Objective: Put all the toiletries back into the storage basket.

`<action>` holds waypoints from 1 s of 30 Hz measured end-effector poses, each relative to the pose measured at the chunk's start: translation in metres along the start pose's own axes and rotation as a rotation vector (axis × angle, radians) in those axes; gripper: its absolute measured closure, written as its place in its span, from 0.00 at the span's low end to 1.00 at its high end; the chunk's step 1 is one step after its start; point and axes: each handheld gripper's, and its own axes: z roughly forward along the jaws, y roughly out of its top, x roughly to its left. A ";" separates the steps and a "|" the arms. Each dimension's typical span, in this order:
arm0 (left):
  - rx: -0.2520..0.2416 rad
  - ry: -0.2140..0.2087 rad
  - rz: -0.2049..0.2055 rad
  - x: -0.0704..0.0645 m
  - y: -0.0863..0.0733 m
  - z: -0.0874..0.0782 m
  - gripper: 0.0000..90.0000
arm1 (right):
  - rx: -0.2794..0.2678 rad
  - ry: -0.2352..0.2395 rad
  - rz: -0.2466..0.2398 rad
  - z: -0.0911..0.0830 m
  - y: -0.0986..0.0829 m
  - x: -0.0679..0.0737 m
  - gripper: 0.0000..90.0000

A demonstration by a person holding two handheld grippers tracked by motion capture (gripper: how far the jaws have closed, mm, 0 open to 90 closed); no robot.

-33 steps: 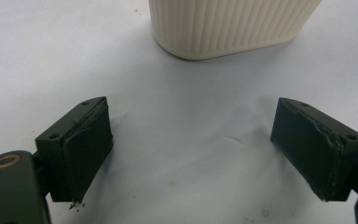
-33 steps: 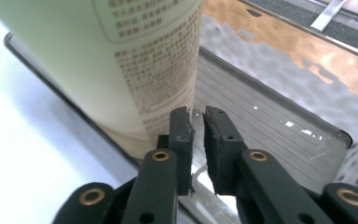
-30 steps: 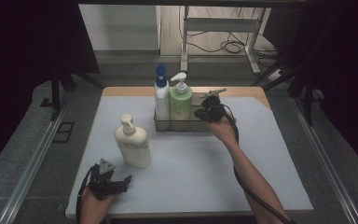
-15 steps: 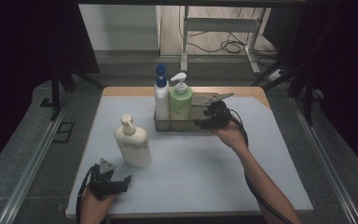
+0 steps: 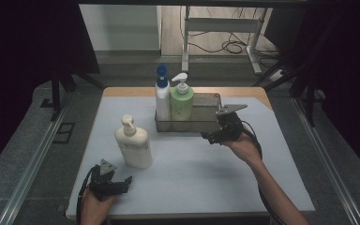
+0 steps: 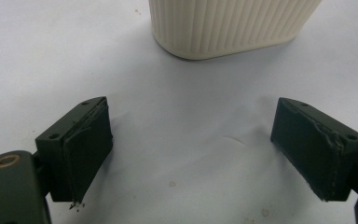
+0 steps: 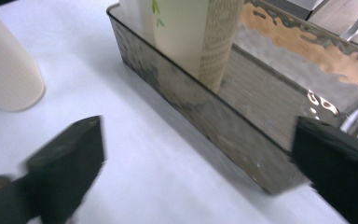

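A cream pump bottle (image 5: 132,140) stands upright on the white table at the left; its ribbed base (image 6: 228,25) shows close ahead of my left gripper (image 6: 203,149). That gripper (image 5: 122,183) rests open near the front edge, nothing between its jaws. A smoky clear tray (image 5: 201,125) at the back holds a white bottle with a blue pump (image 5: 162,96) and a green pump bottle (image 5: 181,102), both at its left end. My right gripper (image 5: 212,137) hovers open just in front of the tray's right part. The tray wall (image 7: 200,116) and the green bottle's base (image 7: 196,35) appear close up there.
The white mat (image 5: 192,168) covers a wooden table whose far edge (image 5: 243,91) shows behind the tray. Metal rails (image 5: 33,159) run along both sides. The tray's right half (image 7: 279,93) holds nothing.
My right gripper has drawn back from over the tray's right end toward the front and now sits lower, before the tray. The left gripper has stayed put.
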 end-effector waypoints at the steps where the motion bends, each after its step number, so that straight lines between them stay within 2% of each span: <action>1: 0.000 0.000 0.000 0.000 0.000 0.000 0.13 | 0.005 -0.002 -0.008 -0.002 -0.003 0.001 0.00; 4: 0.000 0.000 0.000 0.000 0.000 0.000 0.13 | 0.017 -0.009 -0.027 -0.010 -0.011 0.003 0.00; 15: 0.000 0.001 0.000 0.000 0.000 0.000 0.13 | 0.029 -0.050 -0.037 -0.035 -0.043 0.014 0.00; 25: 0.000 0.002 0.000 0.000 0.000 0.000 0.13 | 0.019 -0.071 -0.004 -0.051 -0.080 0.021 0.00; 30: 0.000 0.003 0.000 0.000 0.000 0.000 0.13 | 0.019 -0.079 0.029 -0.058 -0.101 0.023 0.00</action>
